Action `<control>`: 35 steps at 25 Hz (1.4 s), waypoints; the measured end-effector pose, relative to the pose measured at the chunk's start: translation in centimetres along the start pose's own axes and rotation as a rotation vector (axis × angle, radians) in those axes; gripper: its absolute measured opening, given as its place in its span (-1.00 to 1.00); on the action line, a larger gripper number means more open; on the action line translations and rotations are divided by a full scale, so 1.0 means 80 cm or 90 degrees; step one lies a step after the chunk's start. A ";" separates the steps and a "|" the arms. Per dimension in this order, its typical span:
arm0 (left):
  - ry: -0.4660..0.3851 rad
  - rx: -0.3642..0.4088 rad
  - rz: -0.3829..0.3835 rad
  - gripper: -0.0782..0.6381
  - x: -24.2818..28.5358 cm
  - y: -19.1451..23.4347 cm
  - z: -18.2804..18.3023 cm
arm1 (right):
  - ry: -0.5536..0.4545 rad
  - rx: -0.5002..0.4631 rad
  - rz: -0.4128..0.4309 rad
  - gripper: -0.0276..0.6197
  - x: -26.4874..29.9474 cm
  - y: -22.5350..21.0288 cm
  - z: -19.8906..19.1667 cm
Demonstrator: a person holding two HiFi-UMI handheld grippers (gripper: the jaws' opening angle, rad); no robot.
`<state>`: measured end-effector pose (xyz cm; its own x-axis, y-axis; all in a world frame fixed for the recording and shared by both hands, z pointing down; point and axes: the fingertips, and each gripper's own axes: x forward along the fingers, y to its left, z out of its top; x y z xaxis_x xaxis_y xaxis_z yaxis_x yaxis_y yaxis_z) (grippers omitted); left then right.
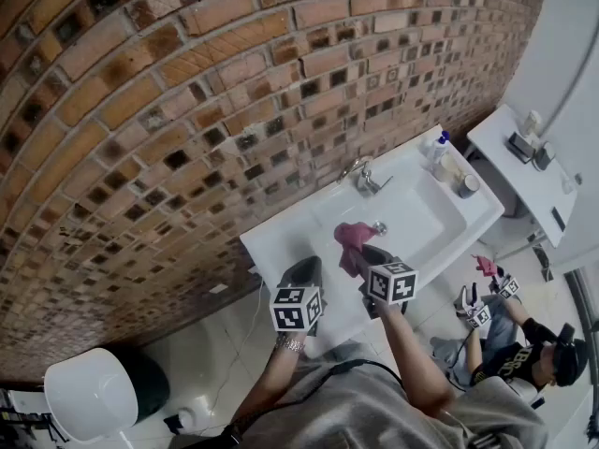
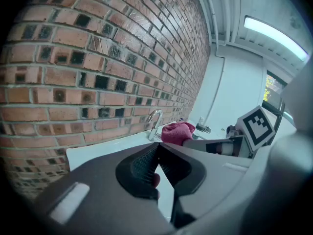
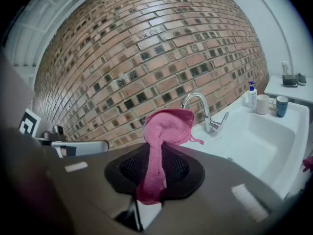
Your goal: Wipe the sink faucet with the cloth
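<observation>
Cloth (image 3: 166,124): one, clamped in right tool (image 3: 157,153) | faucet (image 3: 203,109): one | cups (image 3: 263,104) (image 3: 282,105): two

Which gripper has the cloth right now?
The right gripper: its jaws are shut on the pink cloth, which bunches up beyond them. The left gripper has its jaws together with nothing between them.

The pink cloth (image 3: 166,126) hung bunched at the frame's centre, its lower strip pinched between the jaws of the right gripper (image 3: 152,153). The chrome faucet (image 3: 204,112), upright with a curved spout, stood right of centre on the white sink (image 3: 254,136), apart from the cloth.
</observation>
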<state>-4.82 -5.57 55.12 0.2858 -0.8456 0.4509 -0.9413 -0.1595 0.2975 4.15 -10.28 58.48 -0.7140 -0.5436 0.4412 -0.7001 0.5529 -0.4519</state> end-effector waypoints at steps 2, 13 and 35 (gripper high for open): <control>0.008 -0.011 0.000 -0.73 0.006 0.013 -0.001 | 0.022 -0.003 0.005 -0.70 0.022 -0.002 -0.006; -0.029 0.034 0.024 -0.73 0.034 0.103 0.078 | -0.122 0.019 -0.171 -0.70 0.099 -0.170 0.227; 0.016 0.050 -0.019 -0.73 0.078 0.085 0.069 | 0.019 -0.027 -0.082 -0.70 0.203 -0.089 0.105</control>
<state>-10.45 -14.72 55.31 0.3171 -0.8269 0.4644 -0.9434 -0.2249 0.2439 -2.43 -28.33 62.37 -0.6173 -0.5935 0.5165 -0.7852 0.5060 -0.3570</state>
